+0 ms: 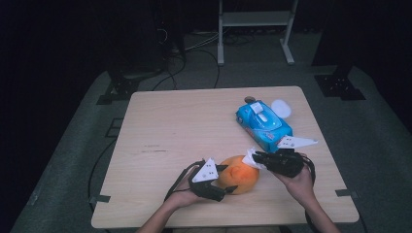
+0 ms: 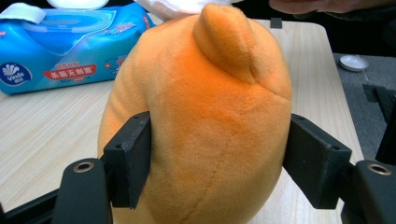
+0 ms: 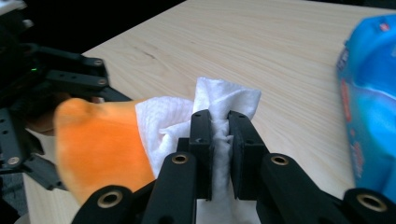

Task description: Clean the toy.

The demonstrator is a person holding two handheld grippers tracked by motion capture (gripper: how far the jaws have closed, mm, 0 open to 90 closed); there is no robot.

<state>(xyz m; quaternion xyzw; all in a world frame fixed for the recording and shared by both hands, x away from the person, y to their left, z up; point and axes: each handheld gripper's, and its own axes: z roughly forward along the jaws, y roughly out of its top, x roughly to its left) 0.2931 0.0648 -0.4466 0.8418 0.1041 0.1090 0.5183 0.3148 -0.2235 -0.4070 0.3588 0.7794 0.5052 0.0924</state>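
A pale wooden bench [image 1: 184,126] stands on grey floor in a dark room. The blue wet-wipe pack [image 1: 264,124], printed "Vinda", lies beyond the orange plush toy [image 1: 239,174] near the bench's front edge. The left hand-held gripper [image 2: 217,158] clamps the toy's sides, its ear upward. The right hand-held gripper [image 3: 219,140] pinches a white wipe [image 3: 224,100] against the toy's top.

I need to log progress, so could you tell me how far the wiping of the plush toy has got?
Done: a white wipe is out of the blue wipe pack and clamped in the right gripper. In hand: the left gripper clamps the orange plush toy, and the wipe lies against it. Left: the wiping itself; how much is done cannot be told.
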